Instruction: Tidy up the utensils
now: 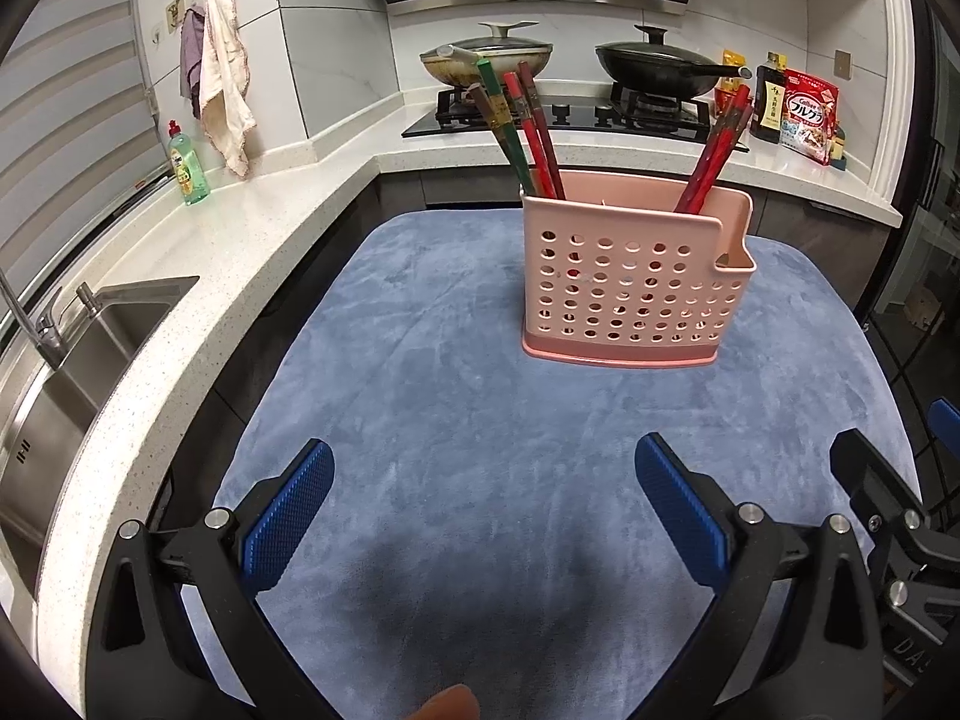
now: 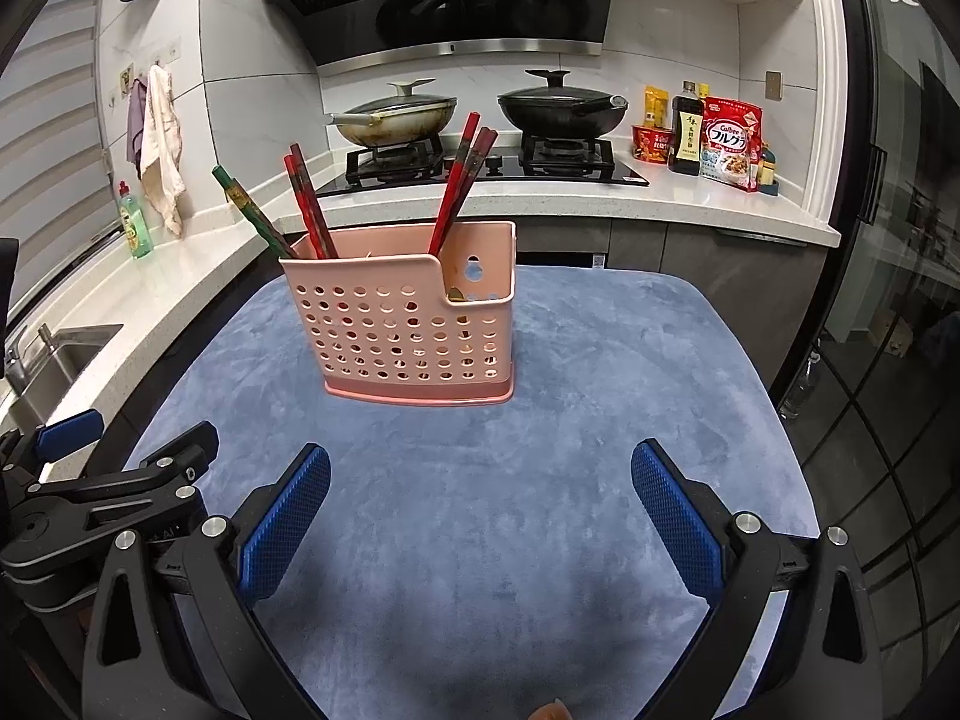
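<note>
A pink perforated utensil holder stands upright on the blue mat; it also shows in the right wrist view. Red and green chopsticks lean out of its left side, and red chopsticks lean out of its right side. In the right wrist view the left bunch and the right bunch show too. My left gripper is open and empty, well short of the holder. My right gripper is open and empty, also short of it.
A white counter with a sink runs along the left. Behind are a stove with two lidded pans, a soap bottle, hanging cloths and food packages. A glass door is on the right.
</note>
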